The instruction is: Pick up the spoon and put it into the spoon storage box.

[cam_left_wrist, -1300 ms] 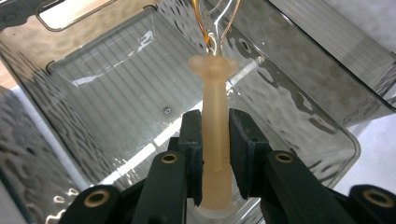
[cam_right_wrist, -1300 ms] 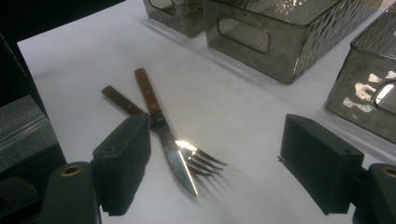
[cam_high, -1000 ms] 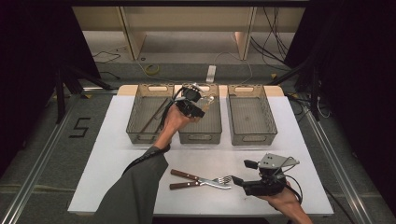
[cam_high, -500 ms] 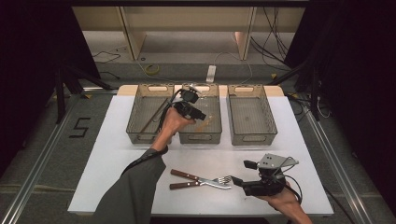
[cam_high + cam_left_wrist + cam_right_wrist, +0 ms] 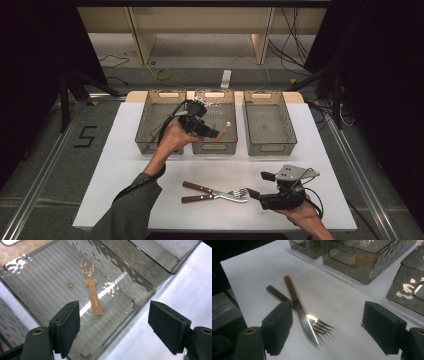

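Since the earlier frame the left gripper point(image 5: 113, 327) had drawn back from the middle bin point(image 5: 234, 140), jaws spread, a spoon point(image 5: 91, 290) lying inside. The right gripper point(image 5: 327, 331), jaws spread, hovered above the crossed knife point(image 5: 299, 310) and fork point(image 5: 319, 326); closing might catch both.

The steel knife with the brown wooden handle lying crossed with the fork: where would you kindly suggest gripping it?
Probably the steel knife with the brown wooden handle is best taken by its handle end, from above, jaws across its width: that end lies flat, clear of the matching fork beneath the blade.
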Tool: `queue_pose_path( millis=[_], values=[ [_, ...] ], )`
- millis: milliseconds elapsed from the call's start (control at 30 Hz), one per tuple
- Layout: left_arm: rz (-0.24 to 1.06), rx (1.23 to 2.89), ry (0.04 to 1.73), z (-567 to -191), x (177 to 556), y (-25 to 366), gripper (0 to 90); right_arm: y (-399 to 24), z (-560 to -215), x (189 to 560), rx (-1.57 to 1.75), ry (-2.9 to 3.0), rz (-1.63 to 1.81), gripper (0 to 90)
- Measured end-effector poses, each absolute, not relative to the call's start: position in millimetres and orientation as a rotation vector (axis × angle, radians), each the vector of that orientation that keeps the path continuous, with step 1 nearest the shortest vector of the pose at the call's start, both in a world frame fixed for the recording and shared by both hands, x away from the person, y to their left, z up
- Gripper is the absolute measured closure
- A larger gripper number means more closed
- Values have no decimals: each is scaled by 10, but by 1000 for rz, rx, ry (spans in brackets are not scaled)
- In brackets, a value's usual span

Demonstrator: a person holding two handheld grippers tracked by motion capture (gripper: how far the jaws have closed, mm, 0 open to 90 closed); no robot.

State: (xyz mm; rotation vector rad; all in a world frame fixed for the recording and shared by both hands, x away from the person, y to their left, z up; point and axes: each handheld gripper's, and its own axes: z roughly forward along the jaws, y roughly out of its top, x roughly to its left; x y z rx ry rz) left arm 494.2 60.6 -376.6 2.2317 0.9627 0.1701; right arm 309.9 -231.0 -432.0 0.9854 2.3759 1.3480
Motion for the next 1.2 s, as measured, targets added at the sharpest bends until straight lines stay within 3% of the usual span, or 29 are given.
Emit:
queue_pose_path(
  millis=[367,1200],
  values=[
    [163,2198,875,-3724,4593,736,209,-2316,-4320,3095,991,2372,1348,251],
    [159,2381,722,-3853,4173,773,183,-2334,-4322,3095,991,2368,1357,251]
  ],
)
